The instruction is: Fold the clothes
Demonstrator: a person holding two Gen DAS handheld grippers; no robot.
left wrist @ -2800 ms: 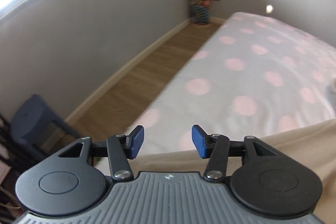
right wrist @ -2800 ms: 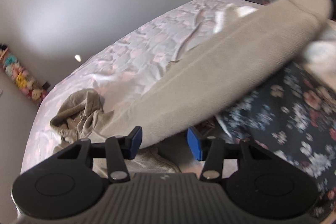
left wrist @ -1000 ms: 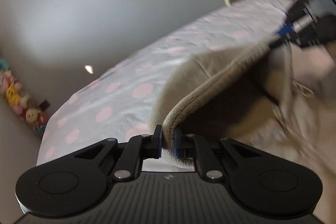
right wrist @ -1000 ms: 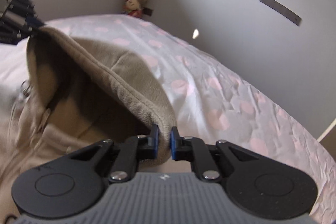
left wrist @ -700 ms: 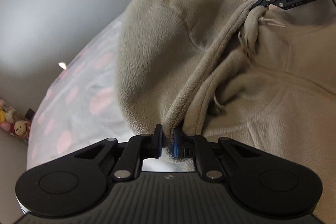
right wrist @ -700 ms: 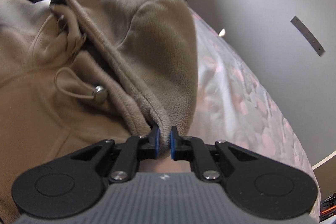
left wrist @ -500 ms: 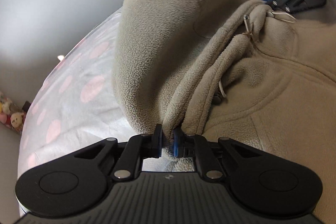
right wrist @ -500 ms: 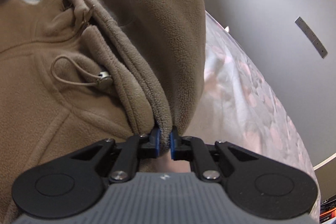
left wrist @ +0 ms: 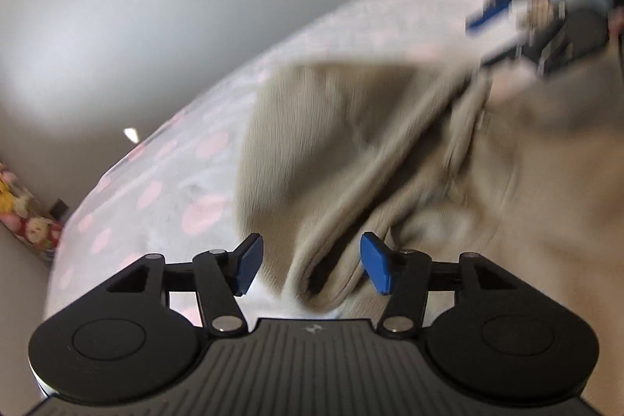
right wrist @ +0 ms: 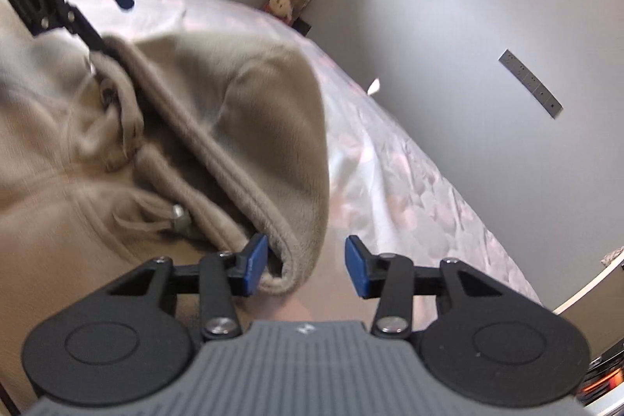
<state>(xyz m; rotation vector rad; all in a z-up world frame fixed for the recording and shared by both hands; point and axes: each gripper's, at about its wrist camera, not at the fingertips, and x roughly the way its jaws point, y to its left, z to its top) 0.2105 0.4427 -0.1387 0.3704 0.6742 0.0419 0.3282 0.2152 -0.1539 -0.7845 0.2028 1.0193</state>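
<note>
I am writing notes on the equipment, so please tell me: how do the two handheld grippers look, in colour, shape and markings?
Both are alike. The left gripper has blue pads on black linkage bars with silver pivot pins, two round black discs and a ribbed dark body bearing a small pale logo. The right gripper matches, though its ribbed body looks greyer. No cables or sleeves show.

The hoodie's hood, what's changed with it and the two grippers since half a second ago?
Both grippers have let go: the left gripper and right gripper have just been opening, and the hood edge now lies loose between their parted pads. The beige hoodie still lies on the polka-dot bedspread.
</note>
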